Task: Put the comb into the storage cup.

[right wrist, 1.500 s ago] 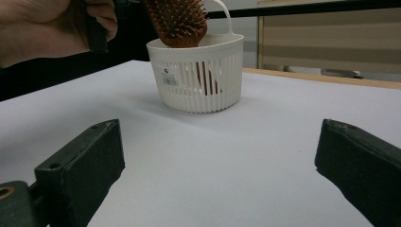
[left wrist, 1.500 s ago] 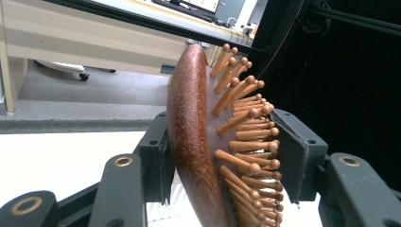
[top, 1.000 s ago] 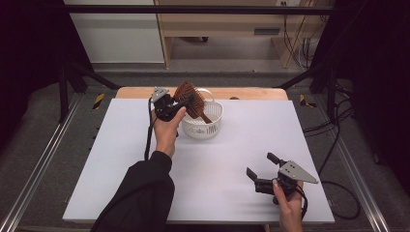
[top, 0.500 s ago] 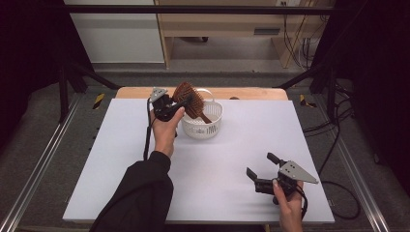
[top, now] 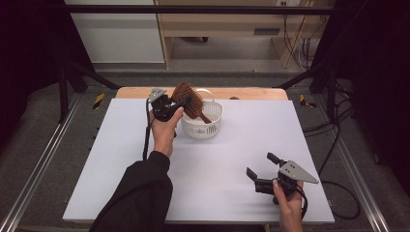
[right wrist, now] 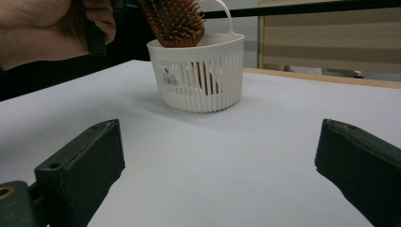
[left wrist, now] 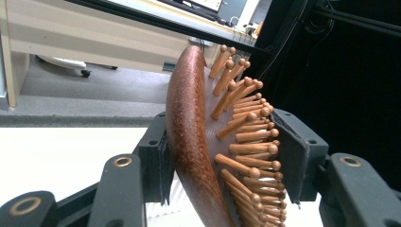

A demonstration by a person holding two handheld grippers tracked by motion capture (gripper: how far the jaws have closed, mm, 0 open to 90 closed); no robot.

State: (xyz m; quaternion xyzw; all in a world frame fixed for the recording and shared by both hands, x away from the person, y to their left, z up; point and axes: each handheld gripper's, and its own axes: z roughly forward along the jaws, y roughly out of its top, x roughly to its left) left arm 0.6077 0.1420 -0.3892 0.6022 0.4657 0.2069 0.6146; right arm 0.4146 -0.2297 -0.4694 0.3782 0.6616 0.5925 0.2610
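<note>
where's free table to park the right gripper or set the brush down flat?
Bare white table left of the sleeve; bare between the basket and the right gripper; bare right of the basket to the edge. Crowded at the back: left gripper clamps the hairbrush, its handle inside the basket.

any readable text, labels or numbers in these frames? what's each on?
No text can be read.
Small sticker on the white basket wall, with a dark mark and lines of print: too small and blurred to read.
Wooden hairbrush, held in the left gripper: no print visible.
Black and yellow striped tape on the floor: stripes, no words.
</note>
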